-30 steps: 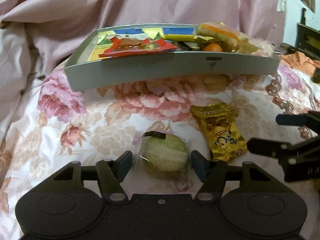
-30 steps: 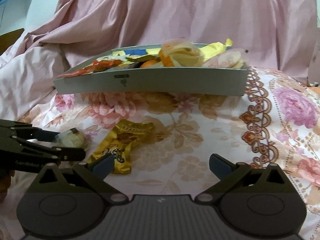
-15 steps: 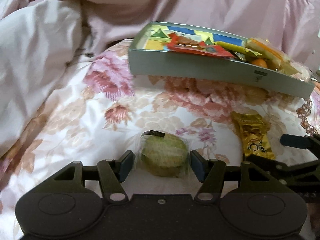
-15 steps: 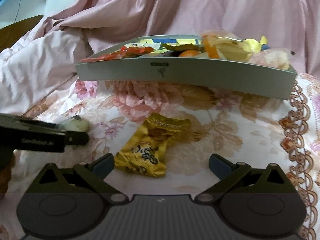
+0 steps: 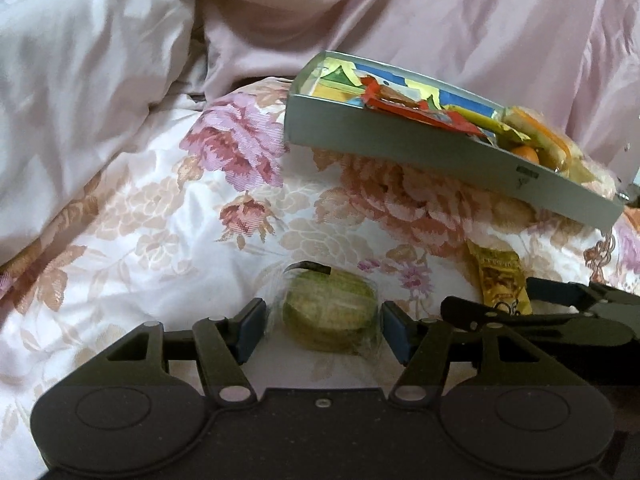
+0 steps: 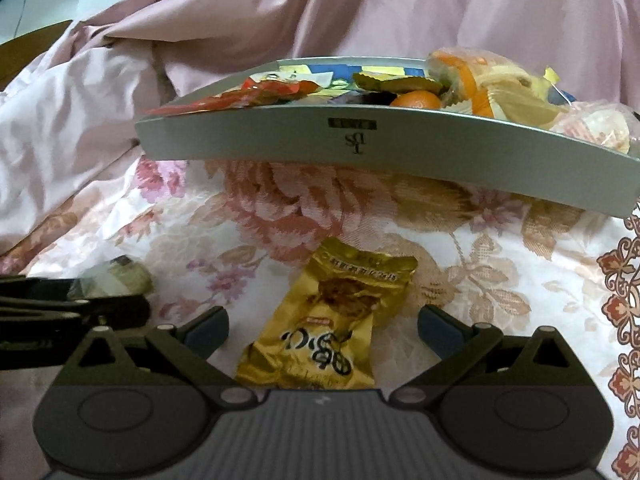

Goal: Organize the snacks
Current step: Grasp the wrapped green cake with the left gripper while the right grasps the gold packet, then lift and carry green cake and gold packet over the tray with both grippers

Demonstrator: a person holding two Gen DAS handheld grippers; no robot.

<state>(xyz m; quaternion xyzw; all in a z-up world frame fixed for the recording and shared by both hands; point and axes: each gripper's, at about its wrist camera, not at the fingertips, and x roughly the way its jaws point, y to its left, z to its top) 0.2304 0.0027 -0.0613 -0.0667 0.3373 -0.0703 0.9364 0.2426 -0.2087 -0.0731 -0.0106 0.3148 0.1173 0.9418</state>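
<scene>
Two hand-held tongs work side by side over a floral bedspread (image 5: 168, 216), each set spread wide around a loose snack. The left tongs (image 5: 323, 325) straddle a round green pastry (image 5: 330, 312) sealed in clear wrap, blue pads standing just off either side of it, nothing gripped. The right tongs (image 6: 323, 330) are parted wider around a gold foil snack packet (image 6: 332, 328), which lies on the bedspread between the fingers and touches neither. From the right wrist camera, the left tongs show dark at the left edge beside the pastry (image 6: 116, 280). Behind both snacks, a shallow grey tray (image 6: 280, 140) sits on the bedspread, already heaped with wrapped sweets, a small orange fruit (image 6: 416, 100) and cellophane-wrapped cakes (image 6: 492, 88). Pink bedding (image 6: 360, 8) is bunched up beyond it.
</scene>
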